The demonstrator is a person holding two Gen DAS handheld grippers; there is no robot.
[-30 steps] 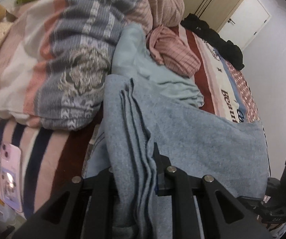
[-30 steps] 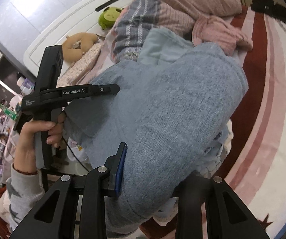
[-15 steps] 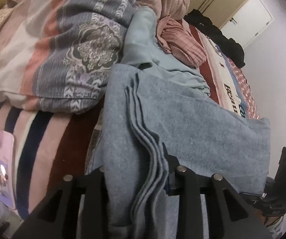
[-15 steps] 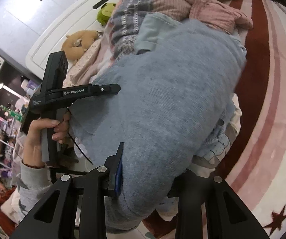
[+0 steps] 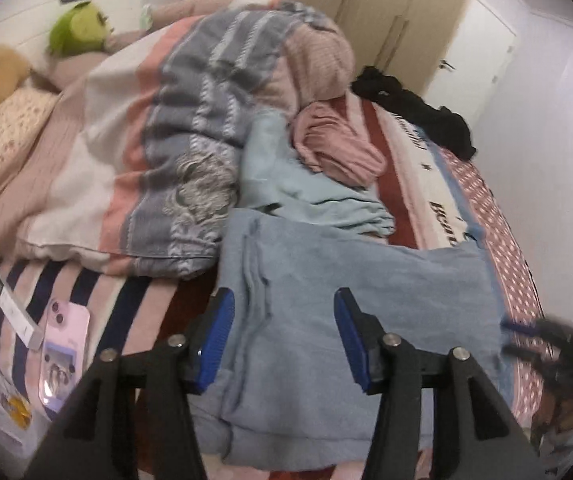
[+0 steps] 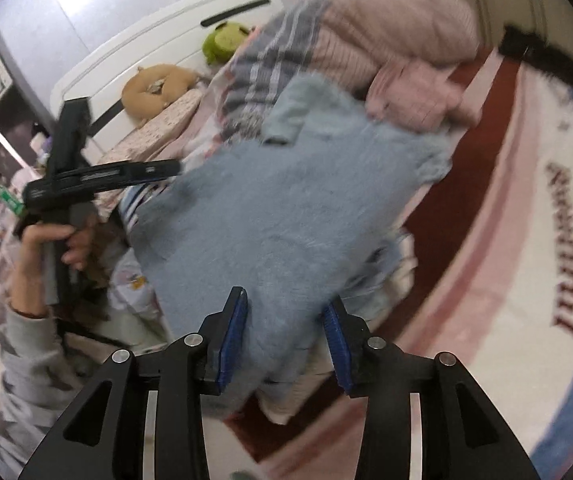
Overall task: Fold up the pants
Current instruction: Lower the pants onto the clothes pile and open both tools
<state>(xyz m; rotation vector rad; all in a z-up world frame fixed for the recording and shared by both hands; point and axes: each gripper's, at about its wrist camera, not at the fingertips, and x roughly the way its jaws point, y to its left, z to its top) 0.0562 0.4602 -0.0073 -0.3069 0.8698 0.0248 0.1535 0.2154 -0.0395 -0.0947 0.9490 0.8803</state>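
Note:
The blue-grey pants (image 5: 350, 292) lie folded flat on the bed near its front edge, and show in the right wrist view (image 6: 286, 208) too. My left gripper (image 5: 284, 336) is open, its blue pads on either side of the pants' left part, holding nothing. My right gripper (image 6: 286, 340) is open over the near end of the pants, its pads apart with cloth between them but not pinched. The left gripper also shows in the right wrist view (image 6: 102, 180), held in a hand at the left.
A striped duvet (image 5: 158, 152) is heaped at the back left. A light blue garment (image 5: 310, 196) and a pink garment (image 5: 338, 148) lie just beyond the pants. A pink phone (image 5: 62, 356) lies at the front left. Black clothes (image 5: 414, 108) lie far right.
Both grippers were shut on the pants and have opened and let go. The pants now rest flat on the bed. Both grippers have pulled back a little.

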